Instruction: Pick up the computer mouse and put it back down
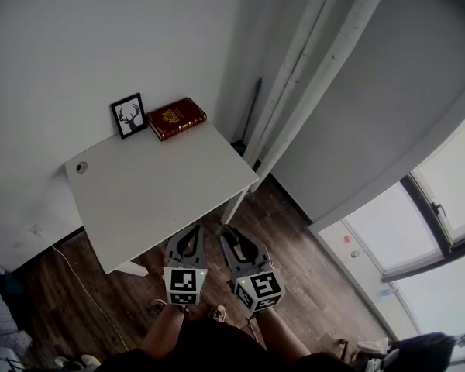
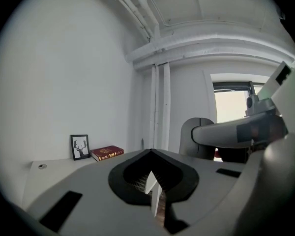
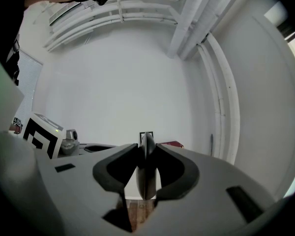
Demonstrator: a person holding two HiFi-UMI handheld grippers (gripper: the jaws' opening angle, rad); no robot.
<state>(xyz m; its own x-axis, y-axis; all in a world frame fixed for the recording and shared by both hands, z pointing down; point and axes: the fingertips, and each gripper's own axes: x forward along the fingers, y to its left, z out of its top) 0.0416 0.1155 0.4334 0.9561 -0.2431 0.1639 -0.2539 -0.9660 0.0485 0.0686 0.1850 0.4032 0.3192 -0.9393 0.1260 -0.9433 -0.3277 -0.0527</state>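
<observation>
The dark grey computer mouse point(image 3: 146, 173) stands edge-on between the jaws of my right gripper point(image 3: 146, 147), and the pads press on its two faces. In the head view the right gripper point(image 1: 233, 239) hovers over the wooden floor just off the front corner of the white table point(image 1: 155, 196), with the mouse point(image 1: 242, 248) a dark shape inside it. My left gripper point(image 1: 188, 236) is beside it, jaws together and empty. In its own view the left gripper point(image 2: 151, 154) points over the table.
A framed deer picture point(image 1: 129, 115) and a red book point(image 1: 176, 118) sit at the table's far edge against the wall. A round cable hole point(image 1: 81, 167) marks the left corner. White pipes point(image 1: 310, 68) run along the wall at right. A cable point(image 1: 77, 277) lies on the floor.
</observation>
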